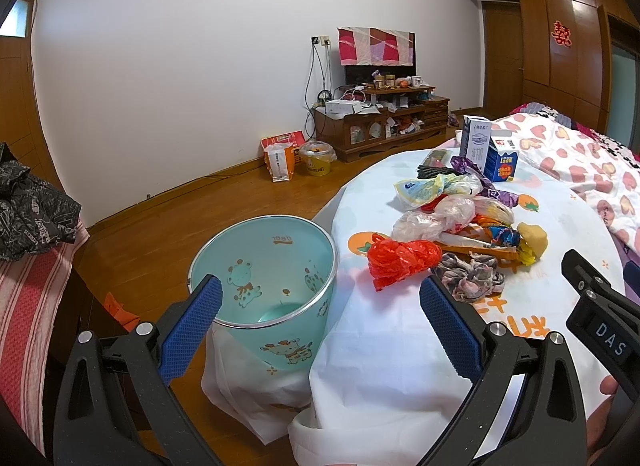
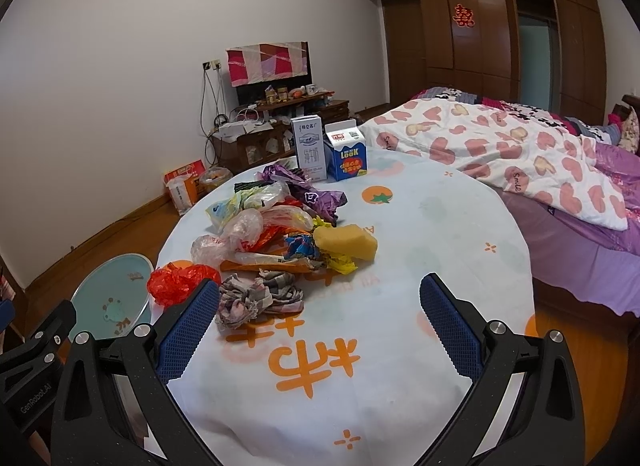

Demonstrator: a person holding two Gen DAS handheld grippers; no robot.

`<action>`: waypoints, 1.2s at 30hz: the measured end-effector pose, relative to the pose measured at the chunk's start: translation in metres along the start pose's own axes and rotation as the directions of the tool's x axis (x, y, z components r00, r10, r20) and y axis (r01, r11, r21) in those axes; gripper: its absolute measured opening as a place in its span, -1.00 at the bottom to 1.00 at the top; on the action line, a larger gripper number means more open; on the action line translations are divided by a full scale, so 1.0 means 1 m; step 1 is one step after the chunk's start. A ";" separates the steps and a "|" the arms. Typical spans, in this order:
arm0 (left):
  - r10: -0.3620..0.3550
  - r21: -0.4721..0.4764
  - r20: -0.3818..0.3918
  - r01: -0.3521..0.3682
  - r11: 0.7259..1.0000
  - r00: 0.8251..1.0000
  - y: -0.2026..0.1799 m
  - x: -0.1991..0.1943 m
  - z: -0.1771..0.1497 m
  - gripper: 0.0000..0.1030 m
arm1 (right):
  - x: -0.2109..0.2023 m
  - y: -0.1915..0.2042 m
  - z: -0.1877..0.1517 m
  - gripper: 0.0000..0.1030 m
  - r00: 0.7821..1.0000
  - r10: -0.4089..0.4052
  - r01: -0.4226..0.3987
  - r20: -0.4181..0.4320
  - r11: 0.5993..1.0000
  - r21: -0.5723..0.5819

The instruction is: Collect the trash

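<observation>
At the left, a pale teal plastic bin (image 1: 262, 274) with cartoon deer stands on the floor, pressed against the table's left edge; its mouth is open and it looks empty, though the bottom is partly hidden. The left gripper (image 1: 320, 302) hangs over that edge between bin and trash, its 2 blue ribbed pads spread wide and holding nothing.

On the round table (image 2: 440, 225), draped in a white cloth with orange print, the trash lies in 1 heap along the left half. Nearest the front edge sit a crumpled red plastic bag (image 2: 176, 284) and a wadded grey-pink cloth (image 2: 256, 298), soft and shapeless. Behind them are clear crinkly bags, foil wrappers and a flat orange packet whose long axis runs left to right, then a yellow sponge block (image 2: 346, 242). 2 upright cartons (image 2: 328, 153) stand at the far edge.

The right gripper (image 2: 320, 306) hovers above the front edge, released and empty; the cloth wad lies just ahead and left of it, almost touching its left pad, so this hand is probably nearer
</observation>
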State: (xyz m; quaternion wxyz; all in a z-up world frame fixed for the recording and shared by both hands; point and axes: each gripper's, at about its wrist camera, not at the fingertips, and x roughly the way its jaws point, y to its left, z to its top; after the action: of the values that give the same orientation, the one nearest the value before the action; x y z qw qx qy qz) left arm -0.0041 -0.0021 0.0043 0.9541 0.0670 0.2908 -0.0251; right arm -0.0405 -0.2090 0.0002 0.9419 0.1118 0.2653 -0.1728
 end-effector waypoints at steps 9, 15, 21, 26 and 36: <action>0.001 -0.001 -0.001 -0.001 1.000 1.000 -0.002 -0.002 0.001 0.89 | 0.001 0.001 -0.001 0.92 1.000 0.000 0.000 -0.002 1.000 -0.001; 0.000 0.000 -0.005 0.000 1.000 1.000 -0.004 -0.004 0.001 0.89 | 0.006 0.002 -0.004 0.92 1.000 0.000 0.000 -0.011 1.000 -0.002; 0.000 0.007 -0.020 0.000 1.000 1.000 -0.008 0.012 -0.010 0.89 | 0.012 -0.002 -0.005 0.92 1.000 -0.008 0.008 -0.018 1.000 -0.003; -0.001 -0.005 -0.057 0.001 1.000 0.998 -0.004 0.028 -0.015 0.89 | 0.028 -0.025 -0.011 0.92 0.998 -0.047 0.048 -0.051 0.999 0.015; -0.049 0.013 -0.141 0.051 0.999 0.989 -0.012 0.075 -0.025 0.87 | 0.069 -0.064 -0.012 0.83 0.991 -0.053 0.057 -0.120 0.998 0.024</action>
State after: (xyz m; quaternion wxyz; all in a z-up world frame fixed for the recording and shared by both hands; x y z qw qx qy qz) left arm 0.0437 -0.0110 -0.0592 0.9297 0.0692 0.3588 -0.0467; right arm -0.0148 -0.2821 -0.0543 0.9177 0.1275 0.3218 -0.1953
